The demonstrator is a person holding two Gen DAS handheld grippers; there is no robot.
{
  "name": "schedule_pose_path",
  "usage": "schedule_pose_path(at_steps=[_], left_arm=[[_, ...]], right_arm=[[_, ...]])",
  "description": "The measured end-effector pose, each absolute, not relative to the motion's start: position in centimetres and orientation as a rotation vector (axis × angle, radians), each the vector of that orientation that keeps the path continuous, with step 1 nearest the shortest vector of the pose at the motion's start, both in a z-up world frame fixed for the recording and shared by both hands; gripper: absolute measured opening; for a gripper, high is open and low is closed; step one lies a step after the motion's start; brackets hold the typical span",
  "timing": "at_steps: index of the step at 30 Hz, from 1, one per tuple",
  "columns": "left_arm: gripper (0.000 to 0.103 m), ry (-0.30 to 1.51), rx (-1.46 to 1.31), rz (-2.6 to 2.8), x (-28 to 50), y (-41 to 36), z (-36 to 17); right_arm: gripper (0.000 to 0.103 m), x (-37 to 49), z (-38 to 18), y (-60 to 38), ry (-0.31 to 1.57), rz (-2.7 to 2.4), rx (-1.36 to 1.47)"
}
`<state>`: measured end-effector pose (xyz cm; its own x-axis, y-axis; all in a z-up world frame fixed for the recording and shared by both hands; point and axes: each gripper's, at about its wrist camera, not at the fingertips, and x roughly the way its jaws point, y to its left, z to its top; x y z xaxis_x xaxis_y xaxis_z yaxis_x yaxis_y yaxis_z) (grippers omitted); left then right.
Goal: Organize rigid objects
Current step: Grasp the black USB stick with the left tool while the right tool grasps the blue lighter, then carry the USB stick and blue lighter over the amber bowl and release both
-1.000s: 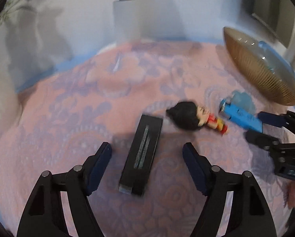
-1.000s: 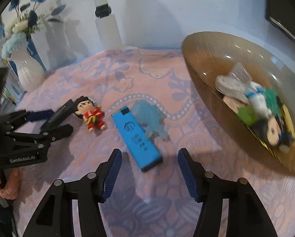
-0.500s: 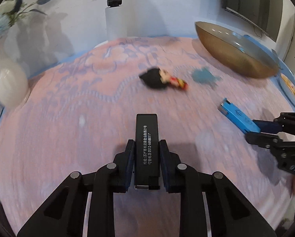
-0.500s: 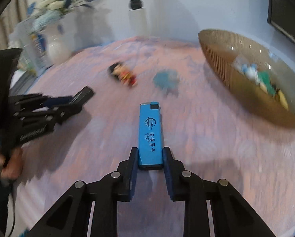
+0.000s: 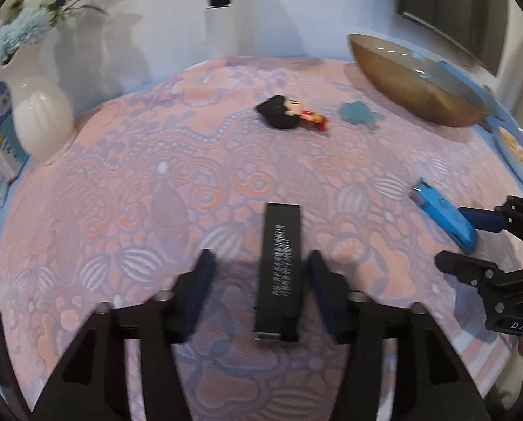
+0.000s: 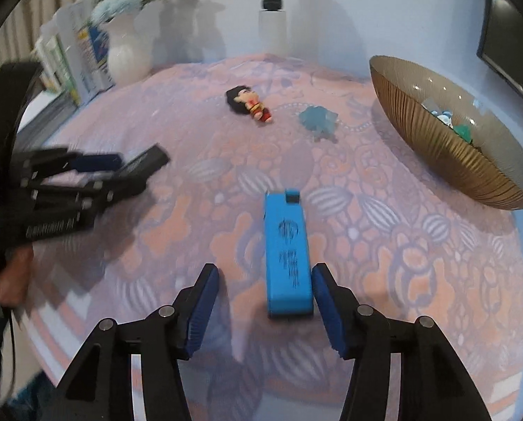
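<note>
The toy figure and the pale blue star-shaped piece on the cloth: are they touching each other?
Apart. The right wrist view shows bare patterned cloth between the toy figure and the star-shaped piece; the left wrist view shows the same gap.

A pink patterned tablecloth (image 5: 128,210) bears a black bar (image 5: 280,273), blue lighter (image 6: 289,256), doll (image 5: 289,116), bowl (image 5: 412,87) and vase (image 5: 39,115).

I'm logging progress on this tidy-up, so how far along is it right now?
Done: several small items already sit in the brown bowl. In hand: nothing is clamped; the left gripper is open around the black bar, the right gripper open around the blue lighter. Left: those two, plus the figurine and the blue star-shaped piece, lie on the pink tablecloth.
</note>
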<state>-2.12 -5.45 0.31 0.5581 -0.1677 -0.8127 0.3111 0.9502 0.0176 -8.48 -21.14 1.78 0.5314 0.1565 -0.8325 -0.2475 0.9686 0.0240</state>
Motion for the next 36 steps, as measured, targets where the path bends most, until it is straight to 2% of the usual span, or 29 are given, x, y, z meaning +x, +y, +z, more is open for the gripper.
schedule_pose_path(at_steps=[2, 6, 8, 13, 19, 25, 33, 36], left_arm=[[0.065, 0.942, 0.167, -0.264, -1.9, -5.4, 0.2], [0.033, 0.927, 0.177, -0.327, -2.5, -6.1, 0.4], [0.021, 0.916, 0.210, -0.341, -2.9, -7.1, 0.5], [0.021, 0.923, 0.151, -0.366, -2.7, -8.4, 1.5], [0.021, 0.814, 0.106, -0.405, -1.5, -10.5, 6.3], [0.021, 0.761, 0.105, -0.453, 0.5, -14.0, 9.4], [0.021, 0.635, 0.104, -0.536, 3.7, -19.6, 16.0], [0.021, 0.670, 0.029, -0.618, 6.4, -21.8, 16.8]], right_arm=[[0.049, -7.9, 1.7, -20.9, 0.980, 0.227, -0.079], [0.029, -8.6, 1.9, -20.2, 0.962, 0.251, -0.077], [0.026, -9.0, 2.0, -20.0, 0.951, 0.250, -0.084], [0.024, -9.2, 3.5, -22.3, 0.931, 0.377, 0.130], [0.024, -8.6, 7.6, -30.3, 0.822, 0.329, 0.332], [0.024, -8.5, 10.1, -35.9, 0.776, 0.219, 0.353], [0.024, -7.6, 17.2, -41.2, 0.594, -0.030, 0.251], [0.024, -5.8, 18.5, -43.0, 0.561, -0.105, 0.234]])
